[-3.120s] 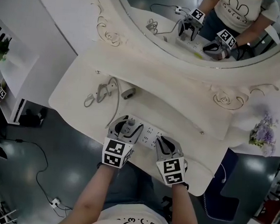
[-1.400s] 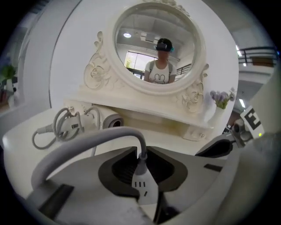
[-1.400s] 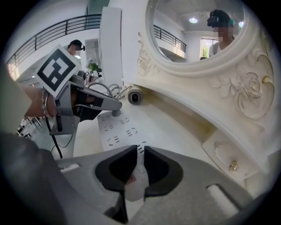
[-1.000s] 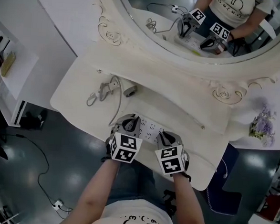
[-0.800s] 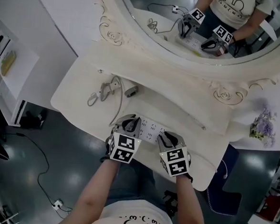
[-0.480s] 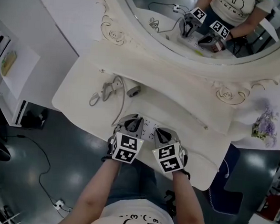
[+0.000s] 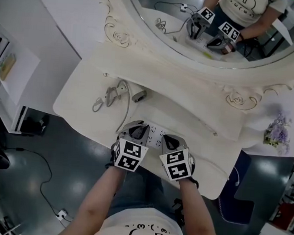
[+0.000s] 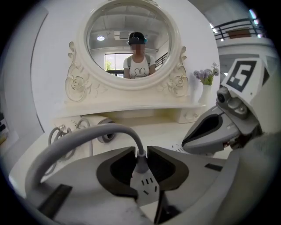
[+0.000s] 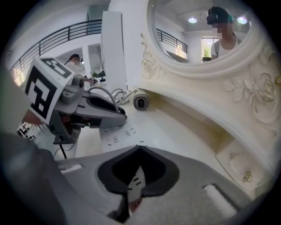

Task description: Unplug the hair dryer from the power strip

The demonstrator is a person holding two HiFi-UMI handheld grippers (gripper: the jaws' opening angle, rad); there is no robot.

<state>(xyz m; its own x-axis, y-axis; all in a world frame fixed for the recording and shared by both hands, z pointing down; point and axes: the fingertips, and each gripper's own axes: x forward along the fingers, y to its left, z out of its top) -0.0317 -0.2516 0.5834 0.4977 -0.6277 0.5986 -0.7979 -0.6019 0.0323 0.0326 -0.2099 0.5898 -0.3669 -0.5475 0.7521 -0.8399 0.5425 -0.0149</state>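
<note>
A person is standing at the near edge of the white vanity table (image 7: 202, 121), leaning both grippers over the power strip (image 7: 154, 136), which is lying along that near edge. Most of the strip is hiding under the tools, with only a short run of sockets showing between them.

The left gripper (image 8: 140, 153) is bracketing the grey plug (image 8: 140, 163). Its jaws have just been easing apart. The pads are sitting right against the plug's neck on either side and appear to be touching it, though how firmly I cannot tell. Where the plug is meeting the strip is hard to read, so I cannot say whether its pins are in the socket or out.

The grey cable (image 8: 83, 136) is arching up out of the plug and away to the left, towards the coil (image 7: 104, 96) lying on the far left of the table. The hair dryer (image 7: 138, 95) is lying just right of that coil, well apart from the strip, and only its round end is showing clearly.

The right gripper (image 9: 140, 147) is keeping its jaws pressed together at the tips, with nothing between them, over the right part of the strip. Whether the tips are touching the strip is hidden. The mirror (image 7: 164, 10) is running off the far edge of the head view.
</note>
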